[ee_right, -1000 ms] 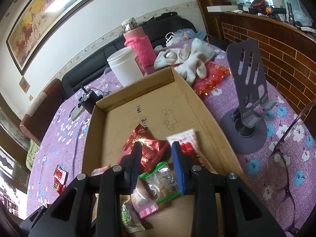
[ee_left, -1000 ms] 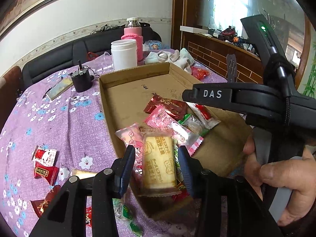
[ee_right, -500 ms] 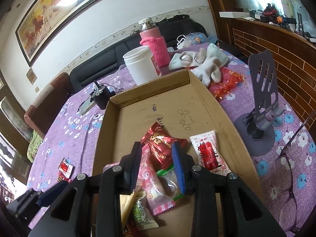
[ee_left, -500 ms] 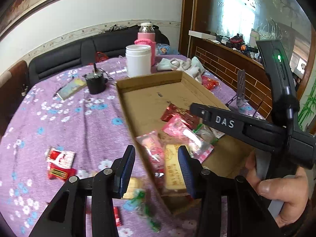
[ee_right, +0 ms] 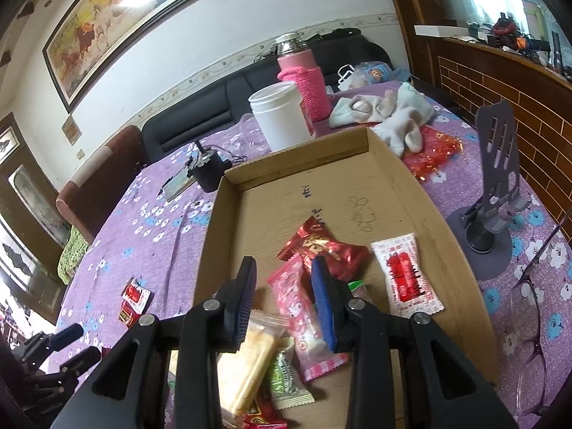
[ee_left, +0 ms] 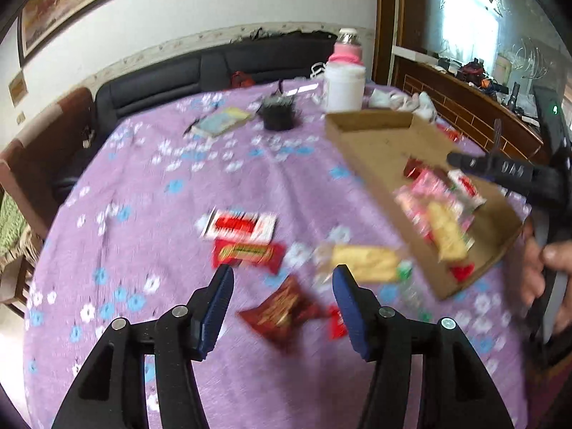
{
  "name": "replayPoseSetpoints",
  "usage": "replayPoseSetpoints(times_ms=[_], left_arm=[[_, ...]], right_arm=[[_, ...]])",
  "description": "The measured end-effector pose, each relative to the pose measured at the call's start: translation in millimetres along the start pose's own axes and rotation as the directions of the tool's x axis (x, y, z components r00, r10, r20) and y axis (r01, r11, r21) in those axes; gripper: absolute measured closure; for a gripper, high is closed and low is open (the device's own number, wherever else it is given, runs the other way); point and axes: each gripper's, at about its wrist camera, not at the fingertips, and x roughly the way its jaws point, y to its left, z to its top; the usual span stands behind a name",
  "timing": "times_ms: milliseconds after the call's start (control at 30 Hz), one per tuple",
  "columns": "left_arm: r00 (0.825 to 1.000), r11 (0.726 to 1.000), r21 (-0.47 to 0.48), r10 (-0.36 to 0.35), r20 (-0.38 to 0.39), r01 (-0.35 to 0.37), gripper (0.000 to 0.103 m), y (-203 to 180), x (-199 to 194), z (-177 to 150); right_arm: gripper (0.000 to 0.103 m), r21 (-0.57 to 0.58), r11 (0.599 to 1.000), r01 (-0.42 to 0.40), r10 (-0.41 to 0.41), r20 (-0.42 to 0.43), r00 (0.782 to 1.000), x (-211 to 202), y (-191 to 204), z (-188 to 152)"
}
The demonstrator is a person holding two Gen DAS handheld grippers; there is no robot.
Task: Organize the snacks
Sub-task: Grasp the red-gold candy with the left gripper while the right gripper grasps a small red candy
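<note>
Left wrist view first, and it's pretty smeared. The left gripper (ee_left: 282, 298) has nothing between its jaws and they're opening, already fairly wide. It hangs over the purple floral tablecloth (ee_left: 143, 186), outside the cardboard box (ee_left: 368, 143), which sits off to the right. Loose snacks on the cloth: a dark red crinkly packet (ee_left: 282, 309) right in the gap between the fingertips, lying on a diagonal; a red bar wrapper (ee_left: 246, 254) just beyond it with its long axis running across the view; a red-and-white packet (ee_left: 239, 225) further out, also crosswise; and a yellow biscuit pack (ee_left: 364, 262) just beside the box's near wall, up-right of the right finger. So my guess is the dark red packet is the next grab. It's the nearest one and already lined up, though its slant may need a bit of wrist roll.

Right wrist view is sharper. The right gripper (ee_right: 284, 300) is narrow but not clamped on anything. It sits over the box, and a pink cartoon-print candy pack (ee_right: 304, 316) lies on the box floor underneath, its long axis roughly along the fingers. A red foil packet (ee_right: 321, 248) is just ahead, and a white sachet with red print (ee_right: 404, 279) lies to the right. The leftovers on the cloth sit well left of this hand, so the left hand is clearly closer to them.
</note>
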Motion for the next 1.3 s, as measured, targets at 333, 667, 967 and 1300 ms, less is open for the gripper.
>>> replayPoseSetpoints(times_ms=[333,667,967,1300], left_arm=[[0.996,0.996,0.075,0.049,-0.081,-0.042,0.044,-7.9,33.0,-16.3],[0.981,0.988,-0.027,0.15,-0.127,-0.155,0.056,23.9,49.4,-14.9],[0.987,0.987,-0.079,0.136,-0.08,-0.142,0.056,35.7,36.1,-12.5],[0.992,0.986,-0.119,0.109,-0.056,-0.115,0.056,42.6,29.9,-7.9]], right_arm=[[0.071,-0.115,0.99,-0.078,0.076,-0.022,0.997,0.2,35.0,-12.3],[0.071,-0.326,0.874,-0.361,0.302,-0.217,0.928,2.8,106.0,-51.7],[0.061,-0.522,0.745,-0.416,0.238,-0.375,0.896,17.0,150.1,-102.3],[0.069,-0.603,0.717,-0.349,0.141,-0.365,0.92,29.4,149.7,-117.1]])
